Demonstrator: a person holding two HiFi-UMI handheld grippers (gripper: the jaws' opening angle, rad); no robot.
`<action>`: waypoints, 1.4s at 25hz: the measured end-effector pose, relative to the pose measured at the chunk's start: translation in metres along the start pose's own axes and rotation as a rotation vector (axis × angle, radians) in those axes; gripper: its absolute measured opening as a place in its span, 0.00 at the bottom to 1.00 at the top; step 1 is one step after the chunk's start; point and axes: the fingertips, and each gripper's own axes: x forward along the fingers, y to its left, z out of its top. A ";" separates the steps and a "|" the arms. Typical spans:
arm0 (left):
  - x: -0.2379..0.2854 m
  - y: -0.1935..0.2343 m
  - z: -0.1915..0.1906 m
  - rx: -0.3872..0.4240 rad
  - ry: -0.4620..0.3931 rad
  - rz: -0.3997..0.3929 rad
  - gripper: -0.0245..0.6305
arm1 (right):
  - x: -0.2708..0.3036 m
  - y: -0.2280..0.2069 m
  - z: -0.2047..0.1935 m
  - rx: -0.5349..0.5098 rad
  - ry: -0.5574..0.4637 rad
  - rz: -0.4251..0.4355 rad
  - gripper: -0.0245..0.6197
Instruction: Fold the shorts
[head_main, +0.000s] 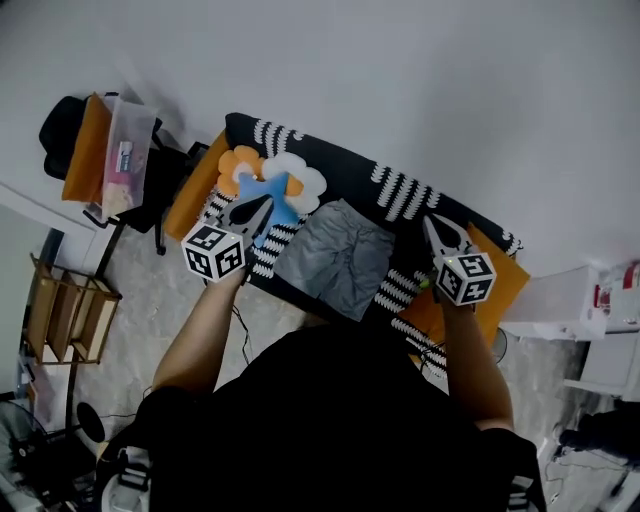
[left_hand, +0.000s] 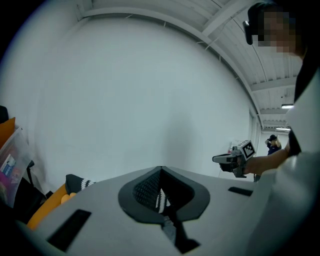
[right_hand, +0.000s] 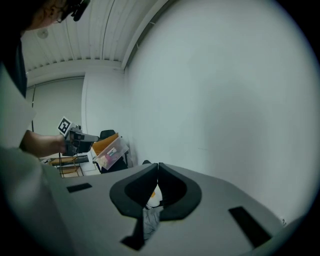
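Closest was the person's black shirt (head_main: 340, 420), and from it both arms reached forward. The left gripper (head_main: 260, 208) had its jaws pressed together with nothing between them. It was held over the flower print (head_main: 290, 175) at the left side. The right gripper (head_main: 430, 220) also had its jaws together and empty, near the right end. Between the two, touching neither, the grey shorts (head_main: 338, 255) lay on a black cloth (head_main: 345, 165) with white stripes. Beyond it stood a plain white wall (head_main: 400, 70). Far left, a chair (head_main: 60, 130) carried a clear bag (head_main: 128, 155).
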 end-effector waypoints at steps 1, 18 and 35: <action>0.004 -0.004 0.002 -0.001 -0.003 0.020 0.06 | 0.001 -0.008 0.003 -0.012 0.000 0.019 0.05; 0.020 -0.070 0.007 -0.027 -0.037 0.278 0.06 | 0.025 -0.086 0.023 -0.114 0.015 0.269 0.05; -0.049 -0.053 -0.045 -0.076 0.019 0.498 0.06 | 0.086 -0.043 0.007 -0.300 0.100 0.480 0.08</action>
